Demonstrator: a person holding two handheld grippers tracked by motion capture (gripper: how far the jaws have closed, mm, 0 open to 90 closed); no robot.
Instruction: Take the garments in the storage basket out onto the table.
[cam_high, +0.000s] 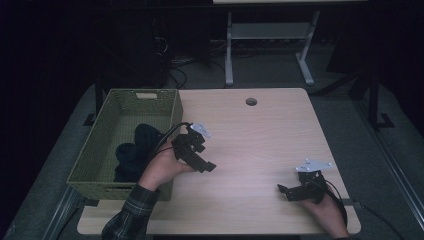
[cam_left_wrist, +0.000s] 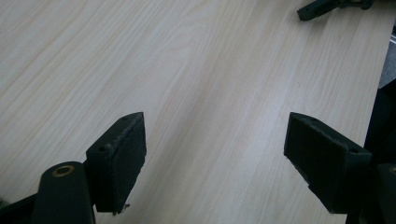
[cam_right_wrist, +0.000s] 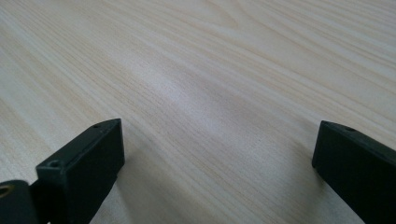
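Hovering wide open and empty beside the green woven basket (cam_high: 125, 145), the left gripper (cam_high: 200, 156) is apparently leaving the dark crumpled cloth (cam_high: 136, 152) inside, while the right gripper (cam_high: 292, 192) is idling open, empty, on the pale wooden table (cam_high: 260, 135).

Dark cloth (cam_high: 134, 152) in green basket (cam_high: 102, 137); L gripper (cam_high: 200, 159) beside it.

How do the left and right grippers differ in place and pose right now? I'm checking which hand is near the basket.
The left gripper sits beside the green basket holding the dark cloth; the right gripper is near the table's front right corner. The left gripper points right and toward the person, the right one points left. Both have open, empty jaws over bare wood.
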